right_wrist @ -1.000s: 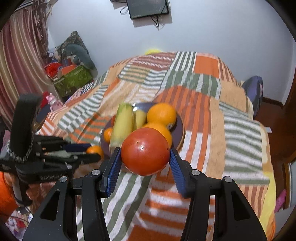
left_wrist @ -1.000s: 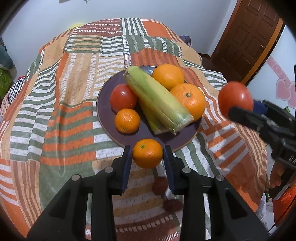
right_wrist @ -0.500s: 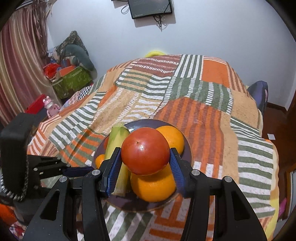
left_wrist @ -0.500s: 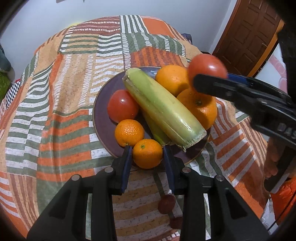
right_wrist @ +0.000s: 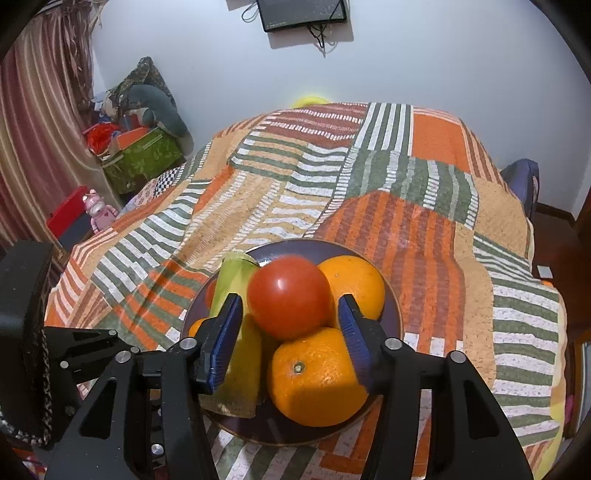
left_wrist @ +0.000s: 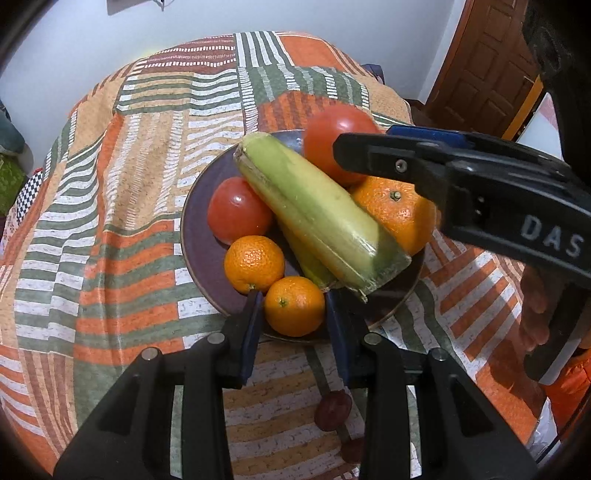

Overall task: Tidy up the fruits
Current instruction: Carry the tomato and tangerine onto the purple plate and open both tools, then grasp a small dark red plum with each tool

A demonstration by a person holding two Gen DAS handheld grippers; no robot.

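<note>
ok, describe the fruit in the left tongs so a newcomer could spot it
On the striped bedspread sits a dark plate. At its near rim, the left tongs grip a small orange. It is the nearest of the four oranges, touching another small one.

White letters "DAS" on the black right hand-held gripper (left_wrist: 364, 149), cut off

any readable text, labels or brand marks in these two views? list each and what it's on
"DAS": pale raised letters on the black body of the right gripper, in the left wrist view; the frame edge cuts the word off, so more letters may follow.

Nothing else is legible. The wall-mounted screen shows no readable marks, and the fruit and plate carry no labels.
</note>
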